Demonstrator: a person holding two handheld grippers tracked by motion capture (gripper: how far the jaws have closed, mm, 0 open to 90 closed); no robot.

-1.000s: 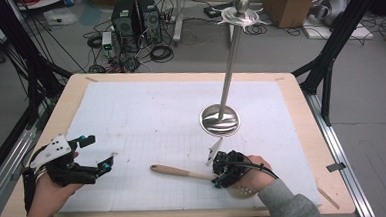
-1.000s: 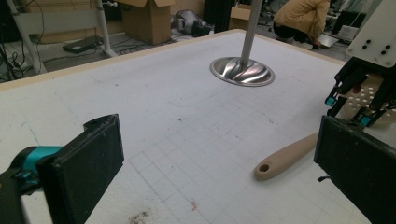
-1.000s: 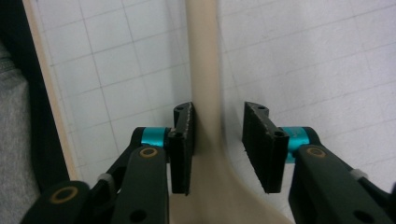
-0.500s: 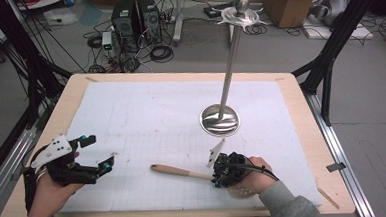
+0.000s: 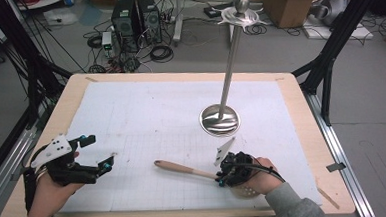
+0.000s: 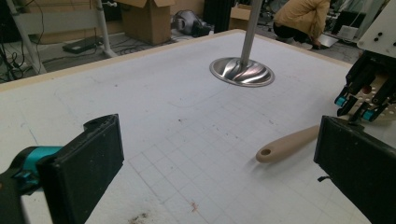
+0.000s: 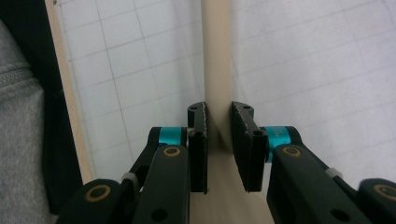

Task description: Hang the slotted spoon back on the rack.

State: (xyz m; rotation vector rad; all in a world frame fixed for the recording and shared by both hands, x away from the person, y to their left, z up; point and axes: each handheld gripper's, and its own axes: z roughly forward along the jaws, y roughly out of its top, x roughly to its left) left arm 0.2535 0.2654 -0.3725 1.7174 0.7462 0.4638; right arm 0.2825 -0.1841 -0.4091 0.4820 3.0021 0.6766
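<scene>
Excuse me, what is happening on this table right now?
A person holds one tool in each hand. The right tool has just closed its jaws on the wooden handle of a utensil lying on the white mat. The left tool waits open, away from it. A metal stand is behind, unused.

We see wide bare mat point(image 5: 146, 116) across the upper left and centre. At centre right the metal stand point(image 5: 220, 119) rises with its tall pole, and low in the frame the wooden handle point(image 5: 184, 169) bars passage.
</scene>
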